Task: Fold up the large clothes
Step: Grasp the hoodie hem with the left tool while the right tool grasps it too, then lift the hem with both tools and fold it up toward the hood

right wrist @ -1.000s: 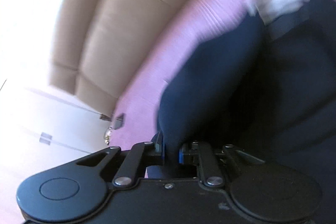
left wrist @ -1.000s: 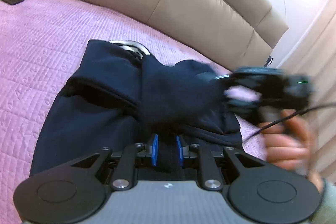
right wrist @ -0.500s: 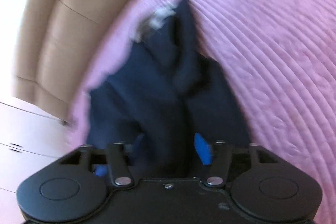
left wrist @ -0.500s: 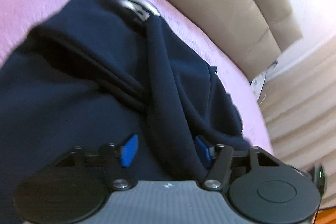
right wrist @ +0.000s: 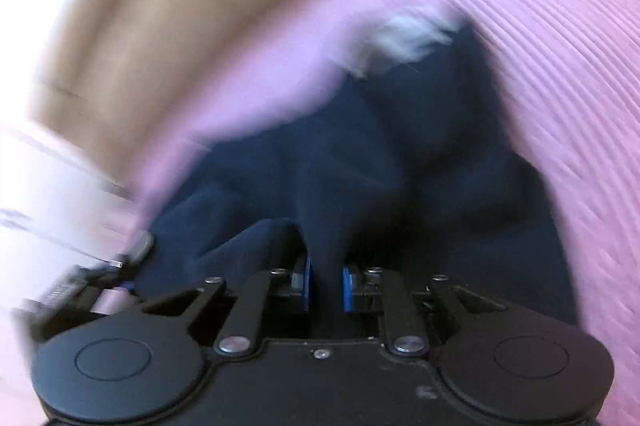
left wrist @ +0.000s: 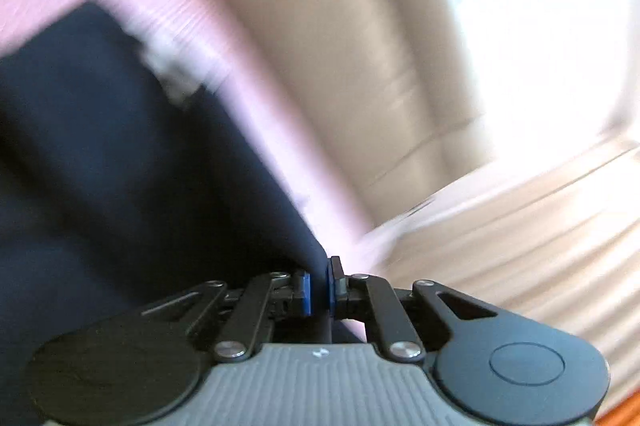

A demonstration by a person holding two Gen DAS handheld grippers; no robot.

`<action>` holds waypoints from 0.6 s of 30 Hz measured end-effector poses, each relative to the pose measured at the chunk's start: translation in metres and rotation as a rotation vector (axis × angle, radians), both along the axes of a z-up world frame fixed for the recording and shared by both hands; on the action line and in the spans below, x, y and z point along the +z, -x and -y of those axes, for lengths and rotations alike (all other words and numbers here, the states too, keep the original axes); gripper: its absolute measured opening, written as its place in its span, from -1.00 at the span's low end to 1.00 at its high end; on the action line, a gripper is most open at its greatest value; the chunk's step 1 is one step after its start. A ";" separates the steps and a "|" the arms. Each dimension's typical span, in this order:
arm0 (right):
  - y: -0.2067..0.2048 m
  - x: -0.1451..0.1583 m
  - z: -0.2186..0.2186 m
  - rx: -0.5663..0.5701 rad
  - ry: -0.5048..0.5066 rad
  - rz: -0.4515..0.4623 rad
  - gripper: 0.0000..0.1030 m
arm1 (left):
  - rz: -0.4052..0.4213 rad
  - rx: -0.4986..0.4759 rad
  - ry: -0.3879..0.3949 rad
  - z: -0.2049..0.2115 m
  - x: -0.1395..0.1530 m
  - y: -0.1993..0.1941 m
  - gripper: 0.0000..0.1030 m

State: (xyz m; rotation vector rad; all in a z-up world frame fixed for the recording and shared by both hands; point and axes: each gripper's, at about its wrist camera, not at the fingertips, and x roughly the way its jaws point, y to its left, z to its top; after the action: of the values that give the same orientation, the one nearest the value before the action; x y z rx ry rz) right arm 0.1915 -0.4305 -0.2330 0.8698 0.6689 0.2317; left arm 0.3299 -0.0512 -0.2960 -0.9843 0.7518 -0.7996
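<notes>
Pink bedspread (right wrist: 540, 26) bears dark garment (right wrist: 400, 166), apparently crumpled.

No readable text, both wrist views.
Frames motion-blurred; no label, brand, number or sign legible on anything. Pale grey-white patch at the neck of the dark navy fabric garment (left wrist: 176, 74) (right wrist: 408, 38) could be a tag, but too smeared to tell whether it carries print. Small mark on the grey ribbed plastic housing of the left gripper (left wrist: 318, 288) is not legible either.
</notes>
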 end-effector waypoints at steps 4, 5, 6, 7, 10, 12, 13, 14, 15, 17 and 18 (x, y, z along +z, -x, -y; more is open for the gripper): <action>0.019 -0.004 0.009 0.031 -0.126 0.049 -0.35 | 0.017 0.031 0.165 -0.062 -0.008 0.004 -0.75; 0.023 -0.014 0.008 0.040 -0.105 -0.007 0.06 | -0.018 0.045 0.110 -0.073 -0.016 0.009 -0.74; 0.029 -0.025 0.006 0.044 -0.065 -0.081 0.33 | -0.073 0.065 0.004 -0.086 -0.026 0.017 -0.73; 0.035 -0.039 0.004 0.047 -0.029 -0.155 0.35 | -0.121 0.073 -0.102 -0.096 -0.035 0.026 -0.73; 0.056 -0.066 0.007 0.046 -0.002 -0.302 0.35 | -0.236 0.065 -0.336 -0.118 -0.055 0.056 -0.73; 0.067 -0.069 0.009 0.030 0.002 -0.310 0.42 | -0.224 0.049 -0.361 -0.117 -0.049 0.067 -0.72; 0.067 -0.067 0.007 0.023 0.003 -0.301 0.49 | -0.199 0.031 -0.368 -0.110 -0.041 0.067 -0.68; 0.063 -0.065 0.004 0.015 0.002 -0.290 0.52 | -0.171 0.007 -0.370 -0.099 -0.033 0.065 -0.40; 0.059 -0.060 0.002 0.014 -0.003 -0.276 0.52 | -0.151 -0.023 -0.361 -0.083 -0.023 0.060 0.06; 0.051 -0.047 -0.008 0.015 -0.014 -0.240 0.52 | -0.138 -0.082 -0.311 -0.050 -0.006 0.048 0.63; 0.045 -0.041 -0.013 0.016 -0.015 -0.223 0.52 | -0.134 -0.111 -0.272 -0.032 -0.001 0.044 0.65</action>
State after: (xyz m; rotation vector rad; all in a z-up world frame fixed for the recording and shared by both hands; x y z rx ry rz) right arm 0.1461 -0.4173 -0.2736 0.9125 0.8824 0.1553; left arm 0.2855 -0.0192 -0.2973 -0.7610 1.0103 -0.7090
